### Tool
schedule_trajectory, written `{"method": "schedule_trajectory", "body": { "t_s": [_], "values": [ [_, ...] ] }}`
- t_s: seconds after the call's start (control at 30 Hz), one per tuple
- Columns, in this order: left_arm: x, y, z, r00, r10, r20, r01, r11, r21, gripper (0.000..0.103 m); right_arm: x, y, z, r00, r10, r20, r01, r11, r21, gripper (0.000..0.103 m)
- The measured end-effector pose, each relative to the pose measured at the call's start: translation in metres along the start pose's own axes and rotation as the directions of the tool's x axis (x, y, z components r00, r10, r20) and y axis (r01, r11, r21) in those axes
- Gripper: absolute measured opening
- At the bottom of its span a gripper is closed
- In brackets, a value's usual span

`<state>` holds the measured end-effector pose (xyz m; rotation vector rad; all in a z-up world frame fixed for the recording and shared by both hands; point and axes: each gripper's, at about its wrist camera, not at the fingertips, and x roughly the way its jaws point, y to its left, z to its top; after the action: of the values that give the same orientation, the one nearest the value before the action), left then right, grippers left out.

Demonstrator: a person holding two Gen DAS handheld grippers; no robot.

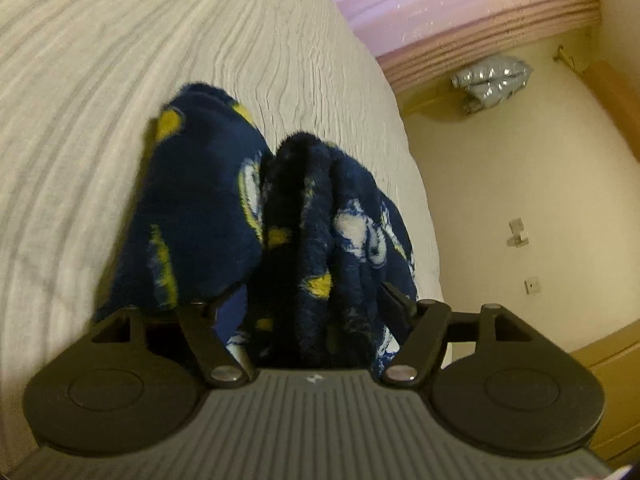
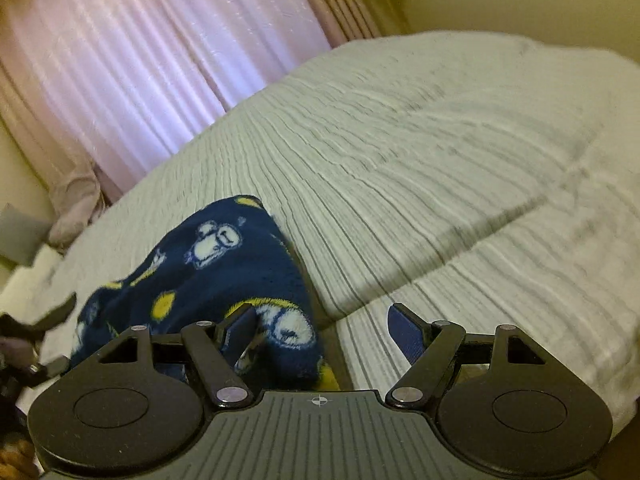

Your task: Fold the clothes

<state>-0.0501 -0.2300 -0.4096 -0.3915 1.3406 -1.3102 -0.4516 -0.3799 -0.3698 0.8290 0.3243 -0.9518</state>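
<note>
In the left wrist view, a navy fleece garment (image 1: 224, 208) printed with white and yellow figures is seen bunched in thick folds on the ribbed white bedcover (image 1: 100, 80). It rises directly in front of the left gripper (image 1: 296, 304) and fills the space between its fingers. The fingers are largely hidden by the pile, so whether the pads press on the cloth cannot be told. To the right, beyond the edge of the bed, a pink curtain (image 1: 440, 12) and a pale wall are seen.

In the right wrist view, the right gripper (image 2: 324, 328) is held with its fingers spread wide apart. The same garment (image 2: 208, 276) lies on the bedcover (image 2: 440, 160) ahead and to the left; its near fold overlaps the left finger (image 2: 240, 328), while the right finger (image 2: 406, 332) stands over bare bedcover. Nothing is pinched.
</note>
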Motion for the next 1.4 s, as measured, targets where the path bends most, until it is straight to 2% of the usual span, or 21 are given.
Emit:
{"method": "schedule_trajectory", "body": {
  "t_s": [0.07,0.1,0.13,0.2,0.27,0.37,0.47,0.57,0.67,0.83,0.93,1.0,1.1,1.27,1.4],
  "values": [
    [0.011,-0.002,0.003,1.000,-0.011,-0.013,0.011,1.000,-0.006,0.064,0.005,-0.004,0.002,1.000,0.003,-0.004,-0.003,1.000,0.030,0.076],
    [0.015,-0.004,0.004,1.000,-0.015,-0.017,0.015,1.000,-0.003,0.056,0.009,-0.008,0.004,1.000,0.003,-0.007,-0.003,0.999,0.042,0.076],
    [0.016,-0.007,0.006,1.000,-0.024,-0.014,0.024,1.000,0.008,0.023,0.013,-0.008,0.005,1.000,0.001,-0.007,0.000,0.999,0.048,0.076],
    [0.008,-0.016,0.009,0.998,-0.054,0.012,0.054,0.998,0.044,0.021,0.017,-0.005,0.008,1.000,-0.002,-0.006,0.003,0.999,0.051,0.076],
    [-0.014,-0.032,0.012,0.994,-0.063,0.084,0.052,0.990,0.132,0.020,0.015,0.000,0.009,1.000,0.006,0.007,-0.006,0.999,0.033,0.076],
    [-0.050,-0.044,0.014,0.984,-0.064,0.163,0.029,0.977,0.211,0.020,0.012,0.011,0.010,0.999,0.028,0.026,-0.028,1.000,-0.004,0.076],
    [-0.070,-0.032,0.009,0.980,-0.023,0.196,-0.019,0.977,0.212,0.020,0.014,0.024,0.007,0.998,0.056,0.023,-0.055,0.998,-0.043,0.076],
    [-0.065,-0.007,0.002,0.984,0.049,0.169,-0.073,0.987,0.141,0.021,0.024,0.035,0.000,0.998,0.061,-0.011,-0.062,0.995,-0.076,0.076],
    [-0.060,0.005,-0.004,0.987,0.074,0.144,-0.087,0.992,0.089,0.020,0.029,0.043,-0.006,0.999,0.032,-0.018,-0.034,0.993,-0.110,0.076],
    [-0.074,-0.009,-0.003,0.977,0.045,0.207,-0.077,0.986,0.148,0.021,0.024,0.045,-0.005,1.000,0.028,-0.001,-0.028,0.987,-0.159,0.076],
    [-0.065,0.002,-0.004,0.968,0.136,0.213,-0.173,0.971,0.167,0.022,0.034,0.044,-0.010,0.998,0.039,-0.044,-0.046,0.984,-0.173,0.076],
    [-0.051,0.018,-0.007,0.973,0.174,0.153,-0.195,0.971,0.136,0.024,0.041,0.043,-0.014,0.997,0.039,-0.064,-0.050,0.983,-0.176,0.076],
    [-0.054,0.020,-0.001,0.979,0.141,0.147,-0.161,0.978,0.130,0.032,0.040,0.044,-0.003,0.996,0.056,-0.071,-0.069,0.980,-0.185,0.076],
    [-0.059,0.017,0.032,0.980,0.048,0.194,-0.076,0.987,0.139,0.054,0.046,0.051,0.025,0.995,0.087,-0.045,-0.094,0.973,-0.211,0.076],
    [-0.043,0.023,0.059,0.977,0.010,0.212,-0.026,0.997,0.072,0.056,0.070,0.056,0.041,0.994,0.088,-0.064,-0.099,0.975,-0.198,0.076]
  ]
}}
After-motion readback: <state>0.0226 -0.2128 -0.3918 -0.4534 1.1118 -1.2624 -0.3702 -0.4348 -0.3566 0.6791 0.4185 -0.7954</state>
